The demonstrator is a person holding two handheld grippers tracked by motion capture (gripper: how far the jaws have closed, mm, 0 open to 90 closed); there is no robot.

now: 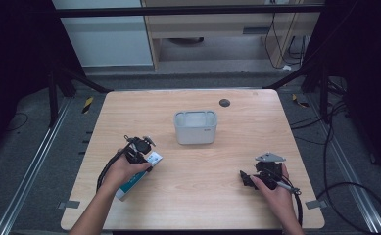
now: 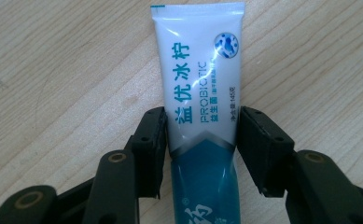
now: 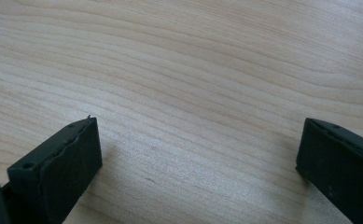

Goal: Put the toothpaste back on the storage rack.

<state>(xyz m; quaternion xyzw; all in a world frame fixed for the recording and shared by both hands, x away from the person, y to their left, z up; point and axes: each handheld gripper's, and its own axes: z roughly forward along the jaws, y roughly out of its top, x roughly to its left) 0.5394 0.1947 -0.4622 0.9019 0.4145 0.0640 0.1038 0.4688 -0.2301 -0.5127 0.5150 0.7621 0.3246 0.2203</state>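
A white and teal toothpaste tube lies flat on the wooden table, its crimped end pointing away from the person. My left gripper reaches down over it, and both black pads touch the tube's sides near where the white turns teal. In the high view the person's left hand covers much of the tube and the left gripper at the table's left front. My right gripper rests at the right front. Its jaws stand wide apart over bare wood, and nothing lies within the right gripper.
A pale grey rectangular bin stands open-topped near the middle of the table, farther from the person than both hands. A small black round cap sits in the tabletop near the far edge. Dark frame rails and cables run along both sides.
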